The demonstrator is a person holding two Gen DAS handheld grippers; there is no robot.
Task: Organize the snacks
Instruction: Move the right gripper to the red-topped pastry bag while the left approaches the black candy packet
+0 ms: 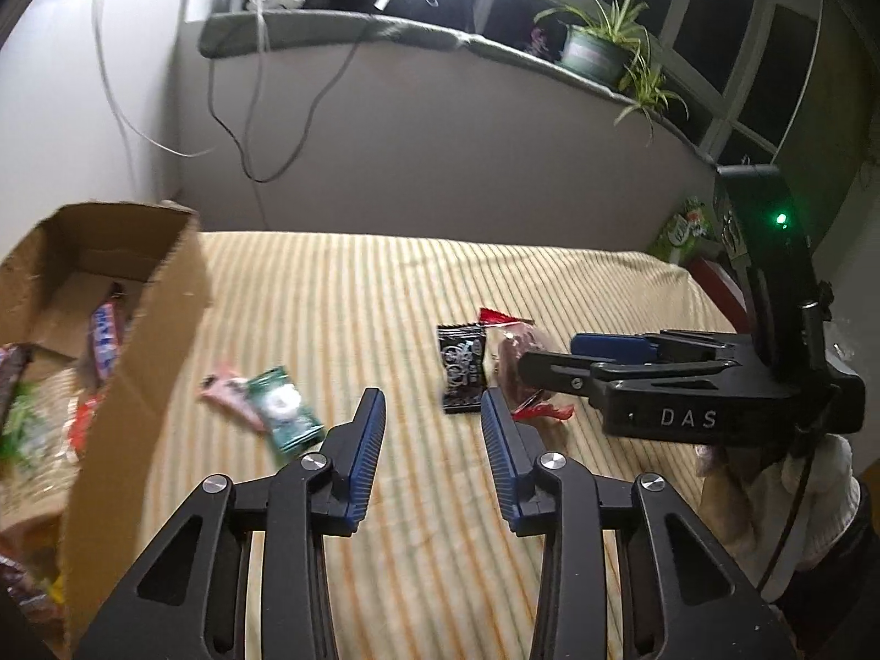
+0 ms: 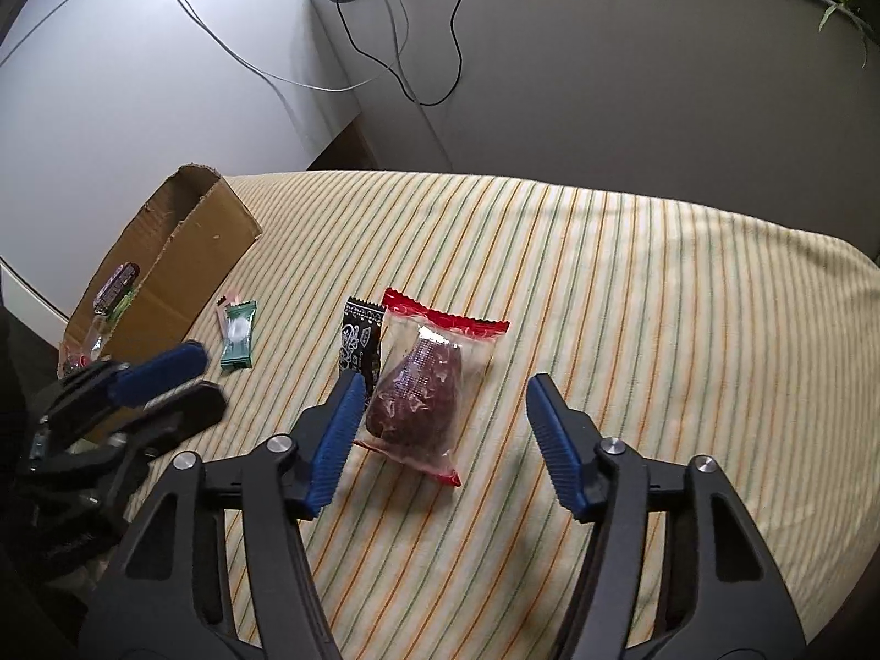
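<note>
Snacks in crinkly wrappers (image 2: 418, 379) lie on your striped bed (image 2: 660, 330) beside the brown cardboard box (image 2: 181, 269); your right hand-held gripper (image 2: 440, 429) straddles the red-edged date pack, jaws apart, while your left hand-held gripper (image 1: 432, 429) hovers empty, jaws apart.

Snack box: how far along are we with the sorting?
Done: the cardboard box already holds several wrapped snacks. In hand: nothing. The left gripper and right gripper are both open and empty, the right poised by the clear red-edged packet. Left on the striped cloth: that packet, the black sachet, the green candy and the pink wrapper.
</note>
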